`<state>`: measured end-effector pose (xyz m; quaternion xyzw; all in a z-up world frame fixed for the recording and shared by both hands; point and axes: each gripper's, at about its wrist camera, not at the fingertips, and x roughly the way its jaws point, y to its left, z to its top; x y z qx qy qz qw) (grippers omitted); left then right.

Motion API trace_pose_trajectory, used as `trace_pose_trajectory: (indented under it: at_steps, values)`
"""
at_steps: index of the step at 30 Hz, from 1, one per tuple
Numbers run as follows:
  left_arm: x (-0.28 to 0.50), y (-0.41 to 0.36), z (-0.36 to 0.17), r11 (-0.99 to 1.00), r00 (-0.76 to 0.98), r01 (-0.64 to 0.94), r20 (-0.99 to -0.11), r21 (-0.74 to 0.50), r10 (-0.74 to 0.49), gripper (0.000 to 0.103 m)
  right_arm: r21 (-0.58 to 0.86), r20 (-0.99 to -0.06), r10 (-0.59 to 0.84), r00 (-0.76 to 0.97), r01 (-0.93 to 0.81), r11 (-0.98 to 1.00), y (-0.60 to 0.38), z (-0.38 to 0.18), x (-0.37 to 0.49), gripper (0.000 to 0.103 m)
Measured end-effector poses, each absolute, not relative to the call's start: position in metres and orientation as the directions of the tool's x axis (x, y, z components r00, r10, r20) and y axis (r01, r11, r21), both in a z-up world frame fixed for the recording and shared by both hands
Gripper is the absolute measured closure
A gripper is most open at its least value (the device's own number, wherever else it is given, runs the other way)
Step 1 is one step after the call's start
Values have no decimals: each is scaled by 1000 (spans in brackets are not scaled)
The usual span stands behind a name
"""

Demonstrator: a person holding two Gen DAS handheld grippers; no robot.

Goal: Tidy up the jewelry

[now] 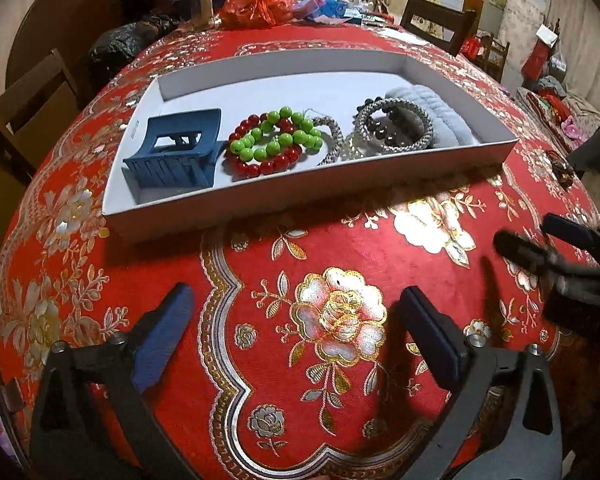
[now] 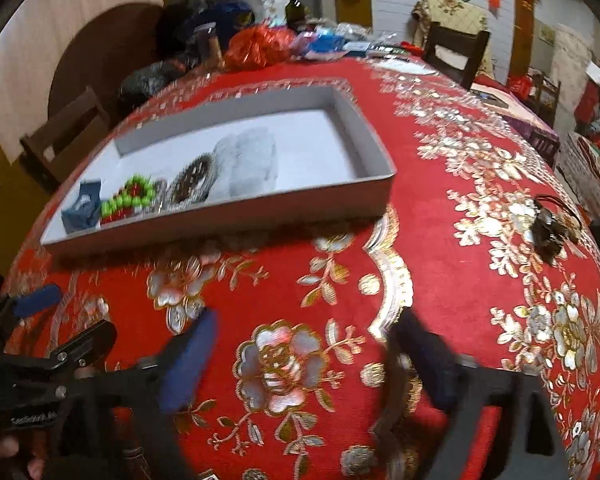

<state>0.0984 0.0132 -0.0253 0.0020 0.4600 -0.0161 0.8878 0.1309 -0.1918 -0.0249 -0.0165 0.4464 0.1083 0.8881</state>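
A white shallow box [image 1: 308,196] sits on the red floral tablecloth. It holds a blue hair claw [image 1: 176,156], a red bead bracelet [image 1: 266,166], a green bead bracelet [image 1: 280,136], silver beaded bangles [image 1: 396,128], a dark bead bracelet [image 1: 380,128] and a white fluffy scrunchie [image 1: 440,112]. The box also shows in the right wrist view [image 2: 220,224]. A dark hair tie [image 2: 550,224] lies on the cloth to the right of the box, also in the left wrist view [image 1: 560,168]. My left gripper [image 1: 296,336] is open and empty in front of the box. My right gripper [image 2: 304,356] is open and empty, blurred.
Clutter stands at the table's far end: a red plastic bag [image 1: 256,8], a jar [image 1: 200,0], a bottle [image 2: 296,8] and black bags [image 1: 112,48]. Wooden chairs [image 1: 32,100] stand at the left and at the far side [image 2: 456,52].
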Motion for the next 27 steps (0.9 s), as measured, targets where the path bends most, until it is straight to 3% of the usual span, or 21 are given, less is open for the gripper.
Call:
trace_pose_trajectory:
  at_steps: [2, 27]
  values:
    - [99, 14, -25, 1000, 577, 29, -816, -12, -26, 0, -5, -819, 121, 560, -218, 976, -181, -29, 132, 0]
    - [101, 12, -27, 1000, 577, 15, -816, -13, -19, 0, -10, -817, 116, 564, -216, 976, -181, -28, 128, 0]
